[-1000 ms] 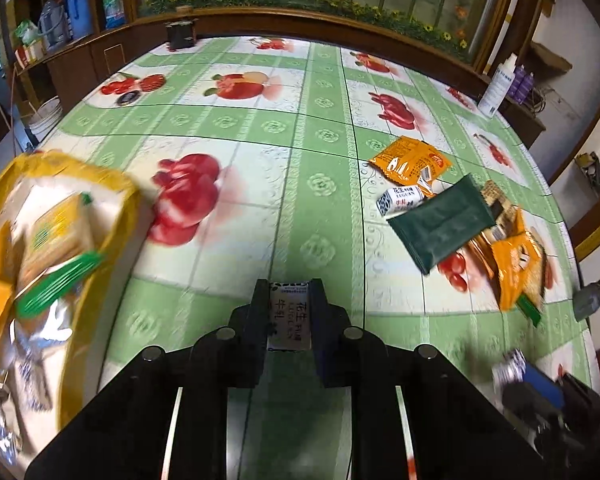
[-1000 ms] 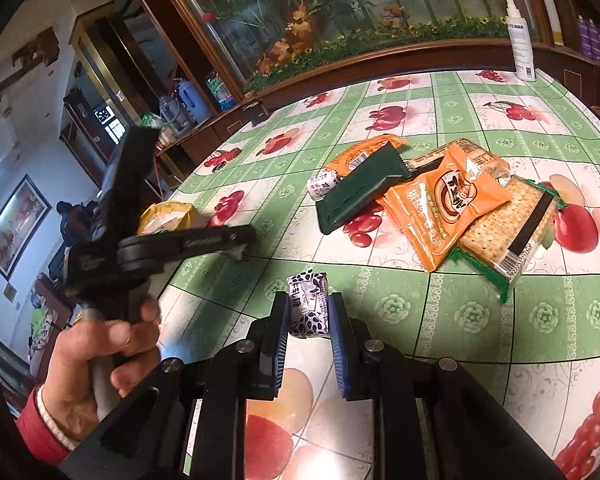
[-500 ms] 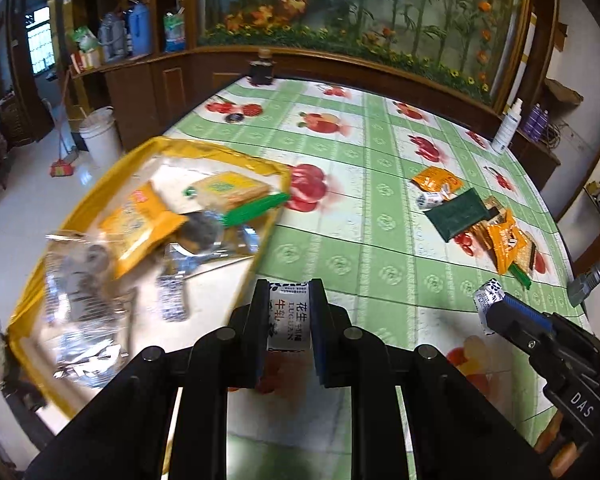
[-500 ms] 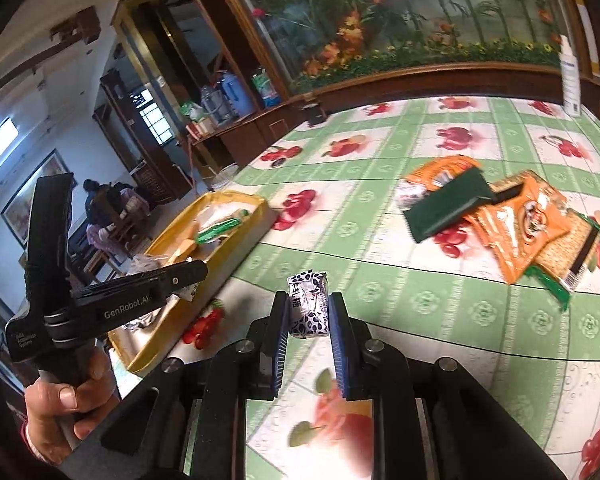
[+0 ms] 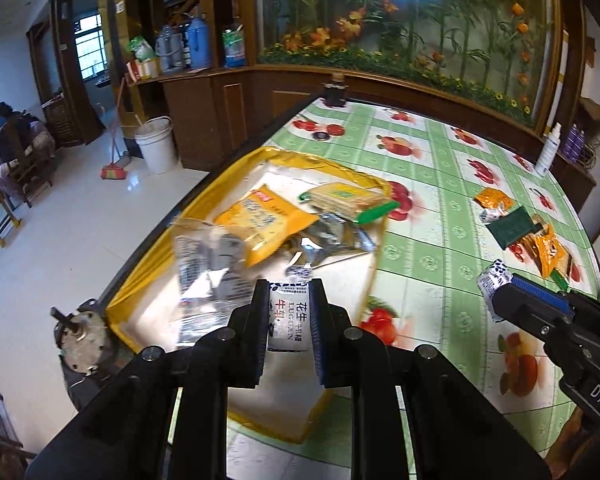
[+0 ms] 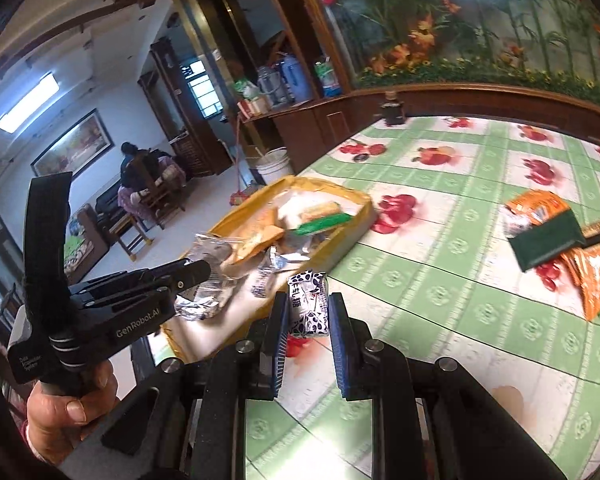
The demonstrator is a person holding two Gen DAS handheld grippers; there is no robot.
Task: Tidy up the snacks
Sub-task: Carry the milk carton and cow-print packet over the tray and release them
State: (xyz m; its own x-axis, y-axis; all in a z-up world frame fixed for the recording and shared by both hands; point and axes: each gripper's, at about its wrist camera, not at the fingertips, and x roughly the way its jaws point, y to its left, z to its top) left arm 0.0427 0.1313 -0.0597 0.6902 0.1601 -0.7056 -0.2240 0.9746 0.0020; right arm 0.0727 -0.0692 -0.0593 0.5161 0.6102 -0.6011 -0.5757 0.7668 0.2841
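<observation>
Here each tongs [image 5: 289, 322] grips a white, dark-spotted candy [image 5: 287, 326].

Your left gripper [image 5: 289, 322] and right gripper [image 6: 307, 322] are black, with ribbed blue pads [image 6: 337, 334] and silver round screws on the linkages. White "GenRobot.AI" lettering on the left body. Your left hand [image 6: 66, 410]: bare skin, red cuff at the wrist.

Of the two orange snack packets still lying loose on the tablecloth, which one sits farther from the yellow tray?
The orange packet on the far side of the dark green packet. The other orange packet lies on the side toward the yellow tray.
</observation>
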